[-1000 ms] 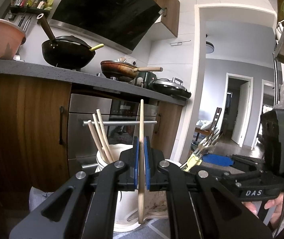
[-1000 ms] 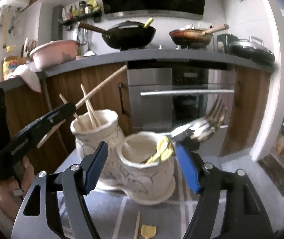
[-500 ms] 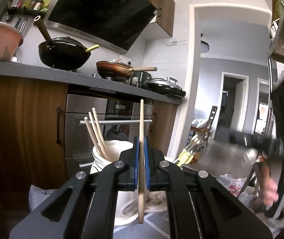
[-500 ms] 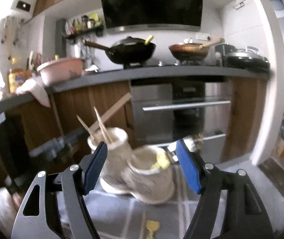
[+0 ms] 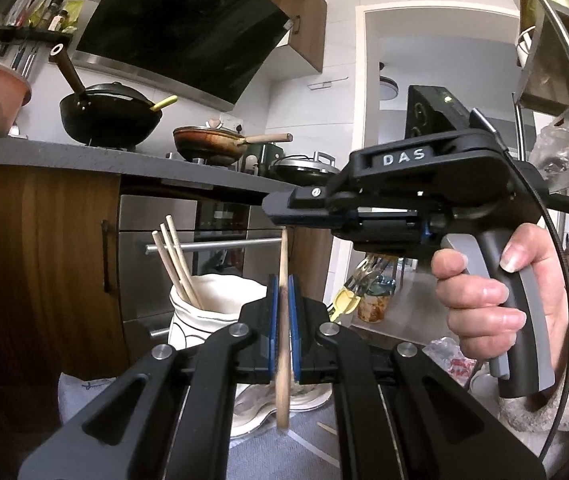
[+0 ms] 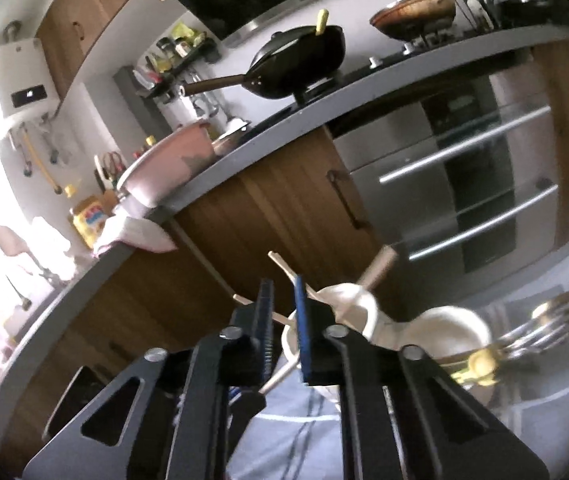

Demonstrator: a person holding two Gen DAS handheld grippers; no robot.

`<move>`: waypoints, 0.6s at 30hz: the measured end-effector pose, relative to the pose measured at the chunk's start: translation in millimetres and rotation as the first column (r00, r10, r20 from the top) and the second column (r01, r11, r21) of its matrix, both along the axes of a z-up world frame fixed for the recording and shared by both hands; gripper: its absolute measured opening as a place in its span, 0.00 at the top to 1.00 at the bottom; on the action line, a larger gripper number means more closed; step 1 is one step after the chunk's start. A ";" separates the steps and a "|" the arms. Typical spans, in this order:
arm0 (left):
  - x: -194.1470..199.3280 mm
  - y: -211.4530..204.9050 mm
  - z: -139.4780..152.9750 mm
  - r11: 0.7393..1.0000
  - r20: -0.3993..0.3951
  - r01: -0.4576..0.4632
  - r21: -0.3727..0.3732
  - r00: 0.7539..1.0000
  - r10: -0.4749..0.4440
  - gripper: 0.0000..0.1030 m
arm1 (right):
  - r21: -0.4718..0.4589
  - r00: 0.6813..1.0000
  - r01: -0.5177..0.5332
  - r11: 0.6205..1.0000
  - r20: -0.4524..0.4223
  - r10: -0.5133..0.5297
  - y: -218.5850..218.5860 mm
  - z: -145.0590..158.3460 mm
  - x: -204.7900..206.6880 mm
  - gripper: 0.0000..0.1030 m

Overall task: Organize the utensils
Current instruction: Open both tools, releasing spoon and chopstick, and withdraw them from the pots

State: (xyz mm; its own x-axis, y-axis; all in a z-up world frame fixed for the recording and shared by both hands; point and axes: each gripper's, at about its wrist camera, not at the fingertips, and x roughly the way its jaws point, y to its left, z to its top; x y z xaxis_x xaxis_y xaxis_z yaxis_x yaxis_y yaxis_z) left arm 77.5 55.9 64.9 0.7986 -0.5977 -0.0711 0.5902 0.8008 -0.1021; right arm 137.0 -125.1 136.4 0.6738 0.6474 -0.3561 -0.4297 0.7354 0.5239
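Tongs on the left (image 5: 282, 312) pinch a wooden stick (image 5: 283, 344) upright, just above the white cup (image 5: 220, 304) with chopsticks (image 5: 174, 264). Right tongs (image 6: 284, 320) look pressed together, empty. Next, I think, lower the stick into that cup.

**My rig as it looks right now**

My left gripper (image 5: 282, 324) is matte black, with two angled link arms cut by triangular slots and fixed with round silver screws. Its fingers (image 5: 272, 320) carry thin blue pads. My right gripper (image 6: 282, 320) has the same black links, silver screws and ribbed blue pads. From the left wrist camera I see the right unit's side: a black housing marked "DAS" in pale letters, one small silver screw near its nose, a green light on the black box on top, a grey trigger and grey grip, and a thin black cable. My right hand (image 5: 496, 300) wears a fluffy cream sleeve.
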 end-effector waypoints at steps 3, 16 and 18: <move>0.6 1.4 0.4 1.000 -0.003 -0.002 -0.008 1.000 0.002 0.95 | 0.007 1.000 0.010 1.000 -0.001 -0.010 -0.1 -0.9 0.2 0.99; -2.9 0.7 1.6 1.000 0.014 -0.003 -0.014 1.000 0.003 0.95 | 0.120 0.990 0.021 0.993 -0.139 -0.004 -28.6 -35.4 -6.1 0.62; -6.5 1.3 5.3 1.000 0.027 0.000 -0.023 1.000 0.000 0.95 | 0.115 0.988 0.004 0.993 -0.152 0.013 -27.3 -39.8 -9.7 0.62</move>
